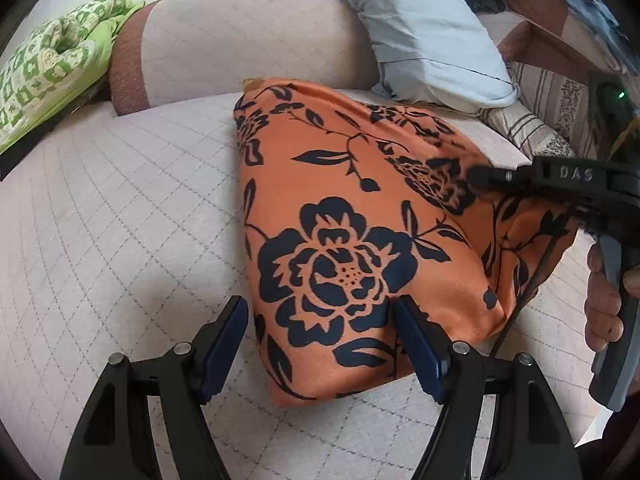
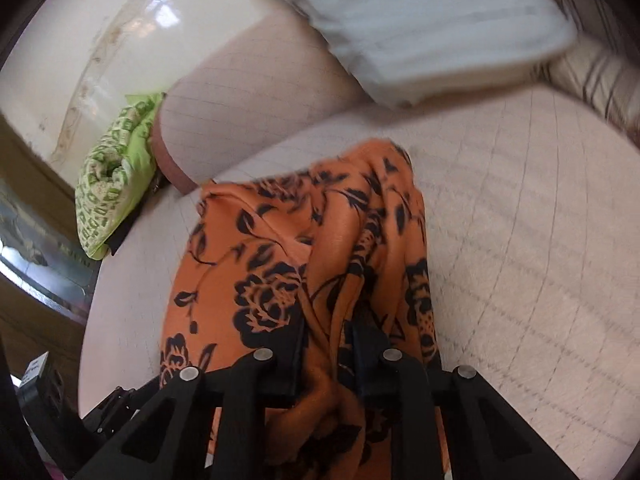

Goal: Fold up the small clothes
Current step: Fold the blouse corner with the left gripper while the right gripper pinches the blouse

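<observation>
An orange garment with a black flower print lies on a pale quilted mattress. My left gripper is open, its blue-padded fingers straddling the garment's near edge without pinching it. The right gripper reaches in from the right in the left wrist view, its tip at the cloth's far right edge. In the right wrist view the right gripper is shut on a bunched fold of the garment, lifted above the mattress.
A pale bolster runs along the back. A green patterned cloth lies at the far left and shows in the right wrist view. A light blue pillow and a striped cushion lie at the back right.
</observation>
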